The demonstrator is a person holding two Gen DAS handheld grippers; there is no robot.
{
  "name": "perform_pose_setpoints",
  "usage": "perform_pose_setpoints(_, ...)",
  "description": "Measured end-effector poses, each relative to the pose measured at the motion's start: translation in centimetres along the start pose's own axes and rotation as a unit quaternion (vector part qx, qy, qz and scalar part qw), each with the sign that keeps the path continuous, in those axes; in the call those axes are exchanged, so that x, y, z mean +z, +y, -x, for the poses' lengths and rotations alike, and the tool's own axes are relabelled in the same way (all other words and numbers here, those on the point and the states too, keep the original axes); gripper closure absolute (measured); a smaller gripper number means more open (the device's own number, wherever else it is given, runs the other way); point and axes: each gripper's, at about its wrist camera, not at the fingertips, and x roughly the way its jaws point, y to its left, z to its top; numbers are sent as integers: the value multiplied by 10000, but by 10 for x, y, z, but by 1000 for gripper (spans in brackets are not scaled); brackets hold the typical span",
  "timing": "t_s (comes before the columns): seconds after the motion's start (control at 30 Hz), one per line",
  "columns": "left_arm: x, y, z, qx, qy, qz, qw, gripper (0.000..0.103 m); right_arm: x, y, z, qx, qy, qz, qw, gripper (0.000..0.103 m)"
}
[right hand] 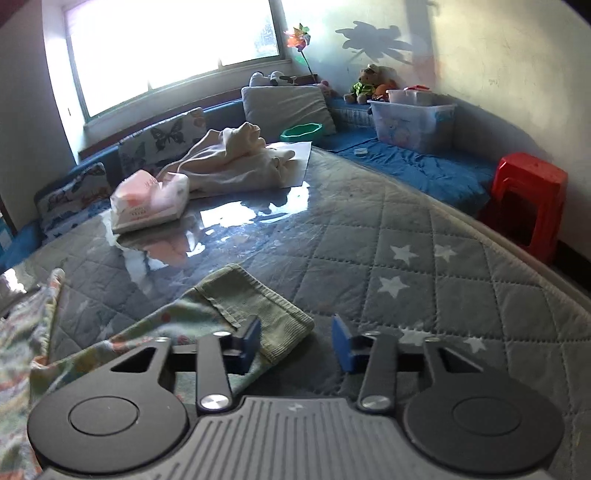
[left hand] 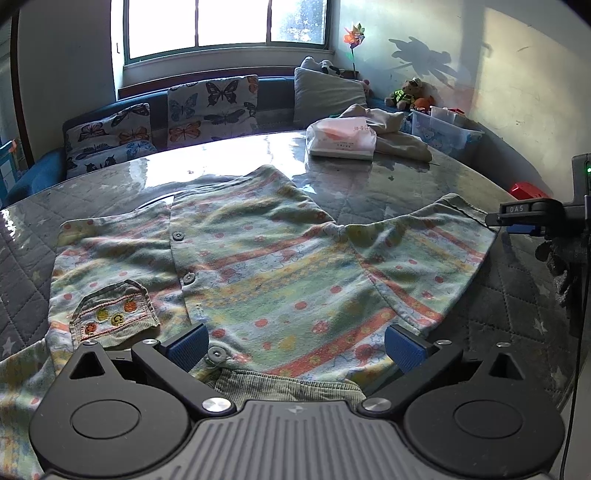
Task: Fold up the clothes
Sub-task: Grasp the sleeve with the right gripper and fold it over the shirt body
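A: Left tongs (left hand: pixel 297 349)?
B: Spread wide, hovering over the collar end of the striped baby shirt (left hand: pixel 258 266); nothing pinched. Snap buttons run up the middle, and a corduroy pocket (left hand: pixel 114 314) sits left of the near pad.

A: Right tongs (right hand: pixel 295 345)?
B: Partly spread, not pinching. The sleeve cuff (right hand: pixel 258 314) lies at the left pad, its corner reaching into the gap; contact is hard to tell. In the left view the right tongs (left hand: pixel 517 221) sit at the sleeve's end, cut off by the frame edge.

A: Where's the shirt?
B: Flat on the worktop (right hand: pixel 406 258), front up, right sleeve stretched out sideways. Its bottom-left part is cut off in both views.

A: Surface?
B: Grey quilted cover with white stars under glossy clear film, with heavy glare. On the far side are a tissue pack (right hand: pixel 147 203) and a cream garment heap (right hand: pixel 240 166).

A: Room?
B: Blown-out window (left hand: pixel 221 26), butterfly cushions (left hand: pixel 210 107), a blue bench, a teddy bear (right hand: pixel 364 86), a clear storage bin (right hand: pixel 410 118), a red stool (right hand: pixel 528 199) and a pinwheel (left hand: pixel 354 37). The right view is slightly blurred.
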Motion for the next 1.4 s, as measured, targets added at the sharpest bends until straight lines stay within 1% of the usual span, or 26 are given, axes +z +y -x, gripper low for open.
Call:
perform_pose_setpoints(0.03, 0, 0, 0, -2, -2, -2, 10000, 0, 0, 1, 0, 13, 1, 26, 10000, 76)
perform_pose_setpoints(0.07, -1, 0, 0, -4, -3, -4, 10000, 0, 1, 2, 0, 34, 3, 49, 10000, 80)
perform_pose_setpoints(0.1, -1, 1, 1, 1, -4, 3, 10000, 0, 1, 3, -1, 55, 5, 72, 10000, 81)
perform_pose_setpoints(0.17, -2, 2, 2, 16, -13, 23, 10000, 0, 2, 4, -1, 98, 8, 119, 9999, 92)
perform_pose_setpoints(0.27, -3, 5, 4, 48, -37, 63, 10000, 0, 4, 4, 3, 248, -53, 83, 9996, 96)
perform_pose_setpoints(0.37, -3, 11, 5, 111, -46, 129, 9998, 0, 7, 5, 13, 475, -166, -20, 9987, 96)
perform_pose_setpoints(0.5, -3, 20, 10, 168, -112, 237, 9995, 0, 16, 15, 39, 1011, -370, -31, 9942, 96)
perform_pose_setpoints(0.63, -5, 30, 15, 234, -168, 344, 9990, 0, 29, 37, 68, 1606, -509, 122, 9856, 96)
perform_pose_setpoints(0.67, -6, 34, 16, 259, -177, 383, 9988, 0, 33, 46, 77, 1819, -516, 204, 9818, 96)
perform_pose_setpoints(0.73, -9, 41, 19, 310, -194, 464, 9983, 0, 37, 60, 88, 2091, -537, 321, 9759, 97)
perform_pose_setpoints(0.83, -12, 52, 24, 386, -229, 585, 9973, 0, 42, 90, 108, 2592, -570, 579, 9624, 97)
perform_pose_setpoints(1.0, -19, 71, 34, 522, -297, 826, 9948, 0, 40, 137, 128, 3255, -413, 856, 9408, 97)
perform_pose_setpoints(1.27, -33, 101, 47, 681, -374, 1205, 9897, 0, 14, 207, 138, 3903, -33, 1317, 9112, 97)
perform_pose_setpoints(1.4, -39, 113, 52, 782, -400, 1355, 9869, 0, -8, 238, 138, 4161, 258, 1537, 8959, 97)
